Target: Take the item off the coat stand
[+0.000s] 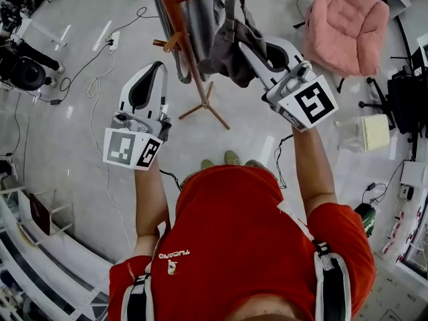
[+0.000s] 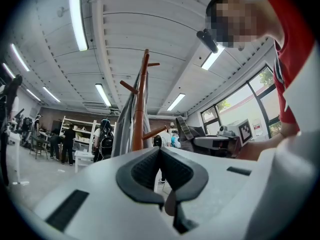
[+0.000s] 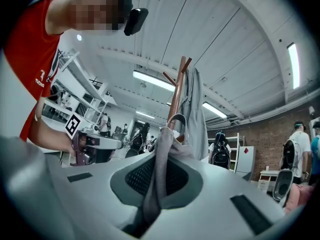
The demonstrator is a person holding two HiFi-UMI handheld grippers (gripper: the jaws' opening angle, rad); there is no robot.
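Fabric of the grey bag [image 3: 165, 141] is pinched between the closed jaws of the right gripper [image 3: 159, 176], raised beside the coat stand [image 1: 179, 25], apparently so the strap can lift off a peg; whether the loop has cleared cannot be told. The left gripper [image 2: 160, 151], jaws together on nothing, hangs clear of the pole. Another grey garment [image 3: 194, 109] hangs there.

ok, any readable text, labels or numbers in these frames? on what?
"TUCANO": print on the red shirt, upside down in the head view.
Small logo by that print: too small to read.
Marker cubes: black-and-white square patterns only, no words.
Nothing else legible.
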